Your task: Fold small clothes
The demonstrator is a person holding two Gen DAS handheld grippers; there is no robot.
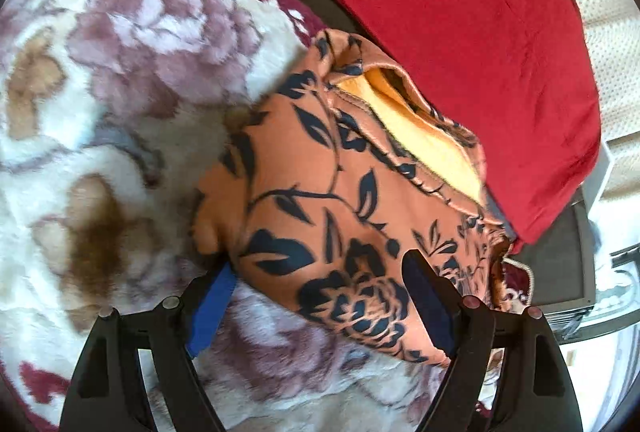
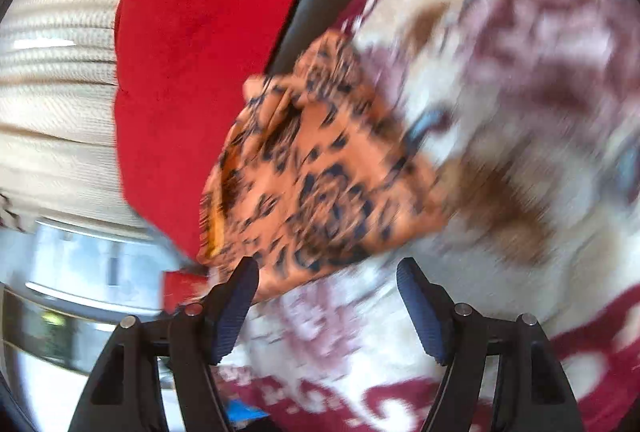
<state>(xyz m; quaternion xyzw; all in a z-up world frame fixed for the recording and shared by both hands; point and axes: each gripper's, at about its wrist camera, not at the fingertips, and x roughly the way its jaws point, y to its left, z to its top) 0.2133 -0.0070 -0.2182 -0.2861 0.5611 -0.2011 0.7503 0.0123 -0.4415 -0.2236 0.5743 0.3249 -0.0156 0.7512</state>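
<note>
While both claws stand with their jaws spread wide and nothing pinched between the pads, the folded orange floral garment (image 1: 340, 200) lies just ahead of them on the plush flowered blanket (image 1: 120, 80). At the left claw (image 1: 316, 292), the garment's near edge sits between and partly over the two fingertips, loose from the pads. Its long axis runs from near the left finger away toward the far right, where a yellow lining shows at an opening. At the right claw (image 2: 326, 280), in a badly blurred view, the garment (image 2: 320, 176) lies just beyond the left fingertip; contact cannot be told. Beyond the garment, touching its far edge, lies a red cushion (image 1: 460, 32).
</note>
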